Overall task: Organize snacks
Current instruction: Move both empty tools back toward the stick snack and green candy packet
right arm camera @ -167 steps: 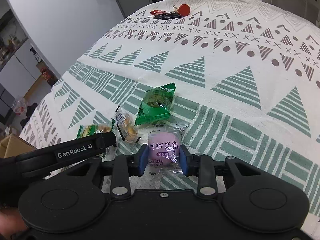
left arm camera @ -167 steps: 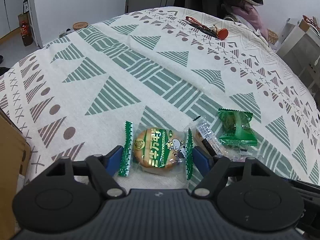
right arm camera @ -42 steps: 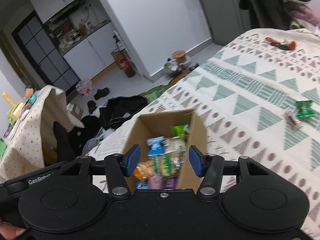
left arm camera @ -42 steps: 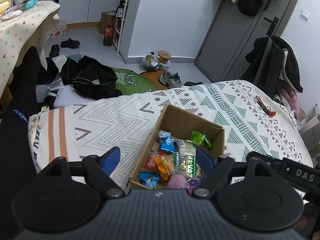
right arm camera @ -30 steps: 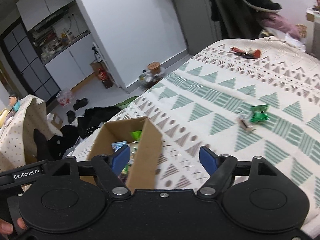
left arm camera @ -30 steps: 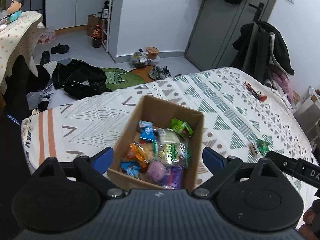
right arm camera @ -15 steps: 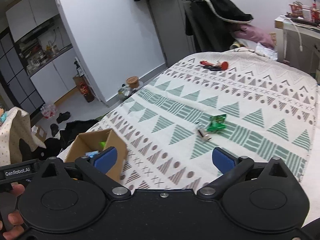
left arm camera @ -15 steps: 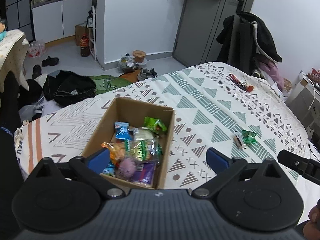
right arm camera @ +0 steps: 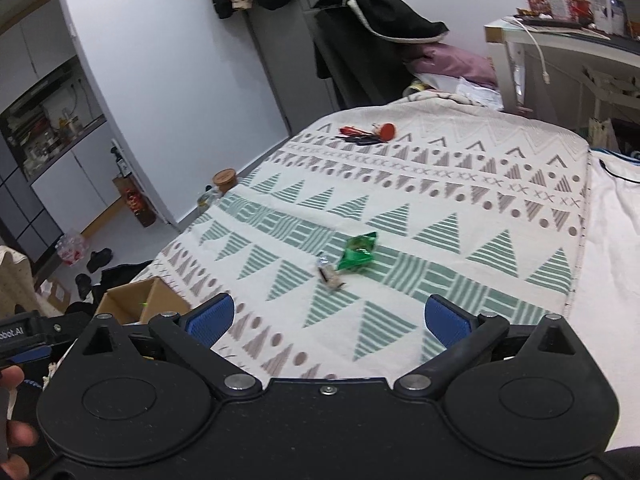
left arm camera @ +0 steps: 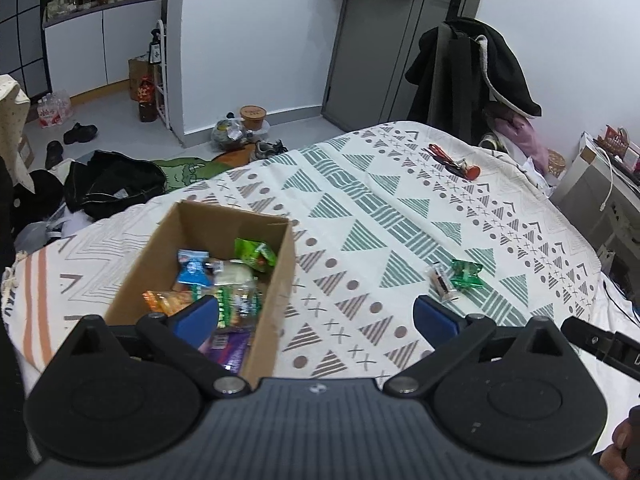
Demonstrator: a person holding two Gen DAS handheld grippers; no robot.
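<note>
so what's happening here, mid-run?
A person holds two claws over a bed, sorting snacks into a cardboard box. The left claw and the right claw are both open and empty. The box already holds a pile of wrapped snacks. Two are left out on the patterned blanket: a green packet and a small clear-wrapped snack beside it. Both claws face them from some way back.

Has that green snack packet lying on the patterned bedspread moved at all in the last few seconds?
No. The green snack packet still lies on the same green striped band of the patterned bedspread, beside the small clear-wrapped snack; only the cameras pulled back.
</note>
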